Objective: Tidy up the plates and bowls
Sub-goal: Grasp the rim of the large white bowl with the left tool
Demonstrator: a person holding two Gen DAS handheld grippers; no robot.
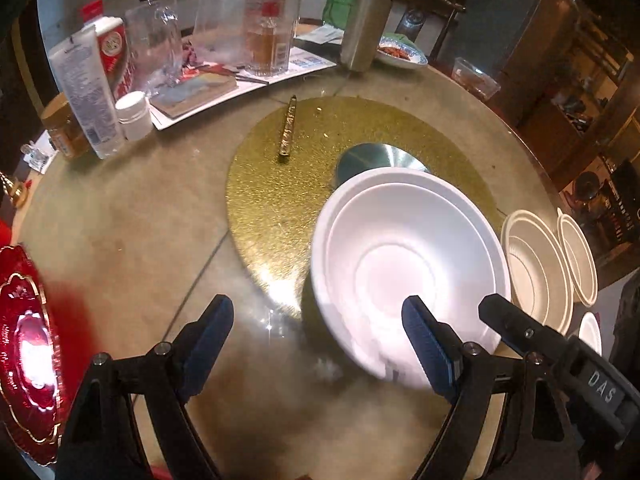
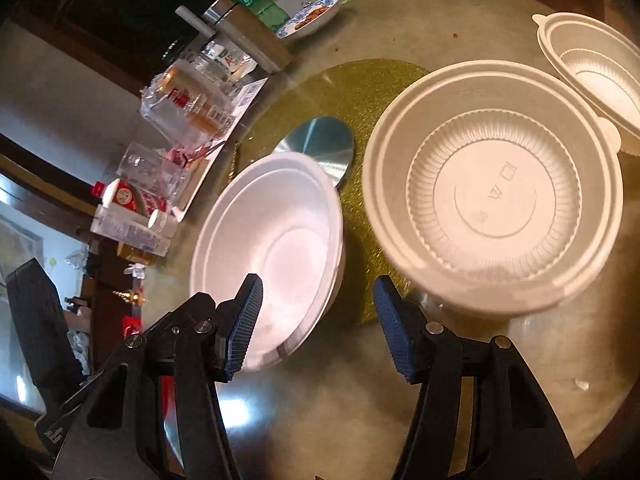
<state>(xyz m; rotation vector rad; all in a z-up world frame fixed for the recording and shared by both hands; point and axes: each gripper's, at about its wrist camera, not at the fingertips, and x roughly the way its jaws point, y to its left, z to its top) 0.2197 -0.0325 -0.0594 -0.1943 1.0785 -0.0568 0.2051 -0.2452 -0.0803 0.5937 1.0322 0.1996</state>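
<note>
On the round gold mat (image 1: 280, 184) at the table's middle, a white foam bowl (image 1: 404, 264) overlaps the near edge, half covering a shiny metal disc (image 1: 372, 158). Right of the mat stands a ribbed plastic bowl (image 2: 496, 204) and, beyond it, a smaller one (image 2: 596, 68). The left gripper (image 1: 318, 344) gapes wide with nothing between its pads; the right gripper (image 2: 318, 320) is moderately spread, also empty.

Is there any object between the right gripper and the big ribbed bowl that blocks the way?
Nothing visible does. The right gripper is open and empty, and only bare table lies between it and the ribbed bowl. The white plates sit to the left, off that path.
</note>
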